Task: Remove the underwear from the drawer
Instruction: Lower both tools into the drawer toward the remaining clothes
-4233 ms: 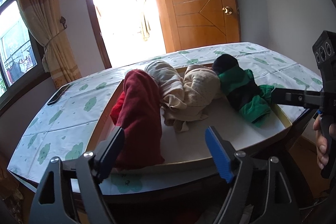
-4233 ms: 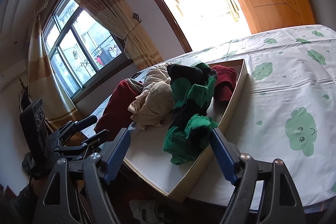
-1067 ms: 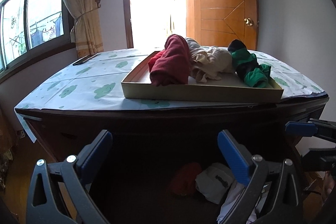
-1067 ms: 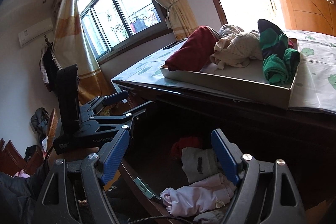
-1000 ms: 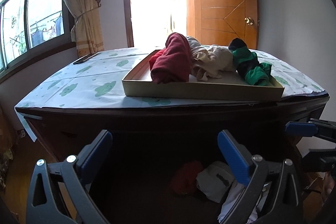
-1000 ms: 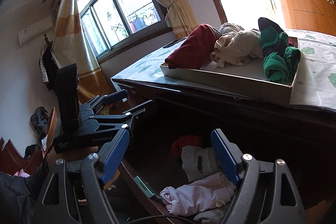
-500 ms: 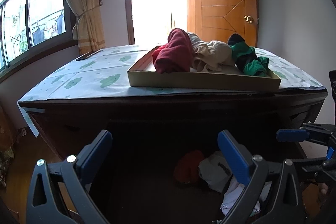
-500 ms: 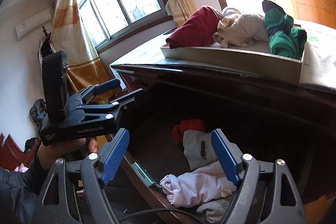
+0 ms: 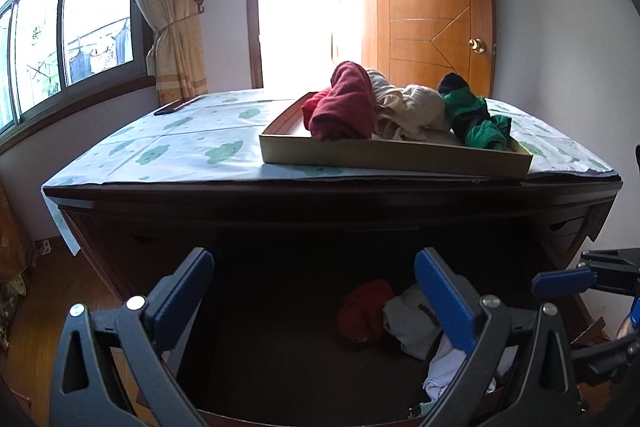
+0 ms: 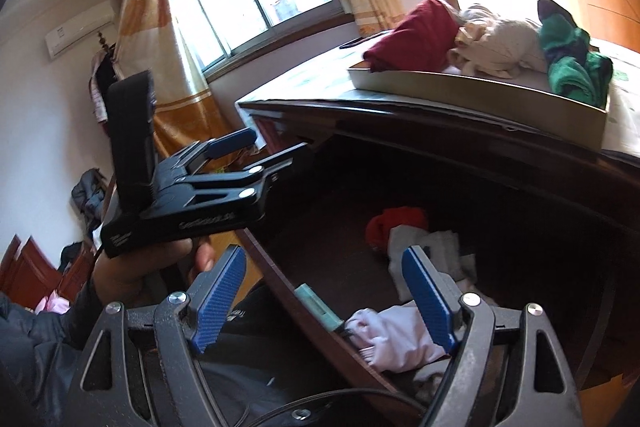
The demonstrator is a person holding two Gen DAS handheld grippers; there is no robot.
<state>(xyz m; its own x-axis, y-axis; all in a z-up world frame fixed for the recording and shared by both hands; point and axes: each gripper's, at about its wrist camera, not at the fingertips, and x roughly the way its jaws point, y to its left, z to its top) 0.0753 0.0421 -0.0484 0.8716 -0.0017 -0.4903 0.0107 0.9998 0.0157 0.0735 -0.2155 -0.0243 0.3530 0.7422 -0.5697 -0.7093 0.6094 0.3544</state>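
Dresser [image 9: 320, 203] fills the middle of both views, its top covered by a cloud-print cloth [image 9: 180, 151] and, on the right half of the left view, a shallow cardboard tray [image 9: 400, 155] piled with a dark red garment [image 9: 344, 111], a cream one [image 9: 412, 111] and a green-and-black one [image 9: 476, 123]. Below it the drawer [image 10: 280, 275] stands pulled out, dark inside. The underwear I want lies at the lower right of that hollow: a red piece [image 10: 394, 225], a white piece with a dark mark [image 9: 412, 323] beside it, and a pale pink piece [image 10: 400, 337] nearest the front edge.

My left gripper [image 9: 314, 291] hangs over the drawer's empty left part, jaws wide and holding nothing. My right gripper [image 10: 320, 301] is also spread wide and empty, with the pink piece showing just past its right finger.

Risks, as I judge them: the pieces lie bunched and overlapping, so one pinch could lift two at once or only snag a fold that slips free. Shadow in the drawer hides edges, so I could close on wood. A small pale green object [image 10: 318, 307] rests on the drawer's front edge just beside the pink cloth and could be knocked off.
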